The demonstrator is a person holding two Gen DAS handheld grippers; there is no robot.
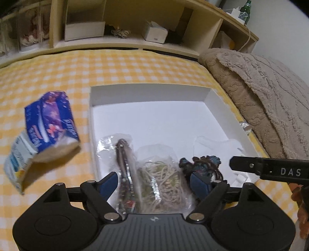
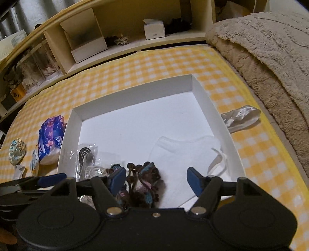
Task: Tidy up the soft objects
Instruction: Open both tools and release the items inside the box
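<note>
Yarn (image 2: 143,181), a dark knot of brown and teal, lies in the near part of the white box (image 2: 195,85) between the spread blue pads of the right gripper (image 2: 156,180); the left pad sits close against it and the right pad stands clear, so this claw reads as released, nothing held. Beside it, the left gripper (image 1: 154,180) is likewise spread, its pads either side of two clear packets: the cord bag (image 1: 123,154) and the noodle-like bundle (image 1: 164,177), both resting on the box floor and neither pinched. So the step in hand looks like letting go and drawing off. To do it well, I judge each hand should lift straight back along its own fingers, not sideways, since the yarn's loose loops could snag a pad and be dragged out over the near wall, and the slippery packets could ride up with the left pad. Keep the two tools apart; they stand close, the right one's arm crossing the left view. Just beyond the yarn a white mask (image 2: 185,152) lies flat in the box, straps toward the right wall. Outside, left of the box on the checked cloth (image 2: 135,63), waits the blue tissue pack (image 2: 51,139), and farther left a small pouch (image 2: 17,152); a satin piece (image 2: 239,115) lies right of the box. These look like the next picks. Farthest off are the blanket (image 2: 270,58) and the shelf (image 2: 123,11).
</note>
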